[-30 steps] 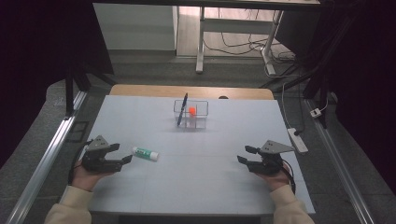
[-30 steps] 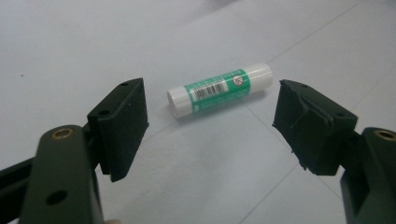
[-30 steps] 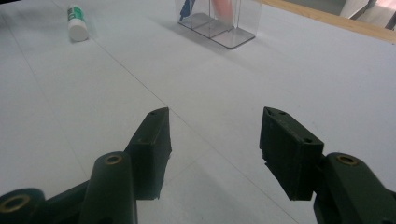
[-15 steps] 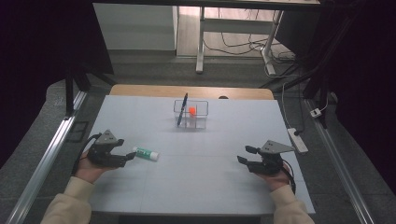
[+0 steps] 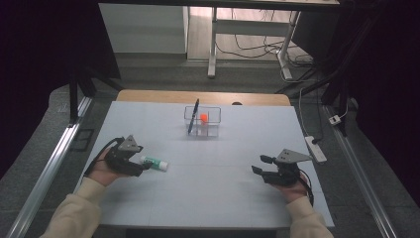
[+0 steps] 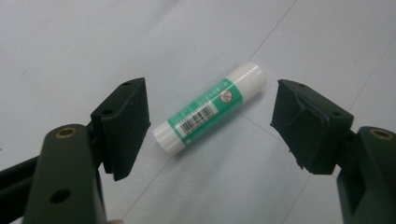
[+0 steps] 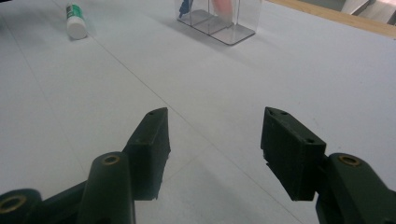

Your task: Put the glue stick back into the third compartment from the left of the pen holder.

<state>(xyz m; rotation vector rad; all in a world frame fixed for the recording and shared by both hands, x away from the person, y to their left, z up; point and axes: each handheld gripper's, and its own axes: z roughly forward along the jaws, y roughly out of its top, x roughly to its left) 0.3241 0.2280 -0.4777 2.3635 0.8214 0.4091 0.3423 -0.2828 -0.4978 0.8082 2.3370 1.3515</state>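
Observation:
A white glue stick with a green label [image 5: 154, 163] [image 6: 210, 106] lies on its side on the white table [image 5: 218, 198], left of centre. My left gripper [image 5: 142, 166] [image 6: 211, 98] is open, one jaw at each end of the stick, and neither pad touches it. My right gripper [image 5: 258, 165] [image 7: 215, 122] hovers low over bare table at the right, open with nothing between its jaws. From the right gripper view the glue stick [image 7: 75, 21] lies far off at the top left.
A clear plastic box [image 5: 210, 130] [image 7: 224, 29] stands at the table's far middle, holding a dark pen [image 5: 193, 115] and an orange item [image 5: 203, 118]. A white power strip [image 5: 315, 148] lies past the right edge. A metal rail [image 5: 47, 168] runs along the left.
My left gripper has moved forward and right to the glue stick, so its jaws now stand on either side of it. The right gripper and the stick have stayed put.

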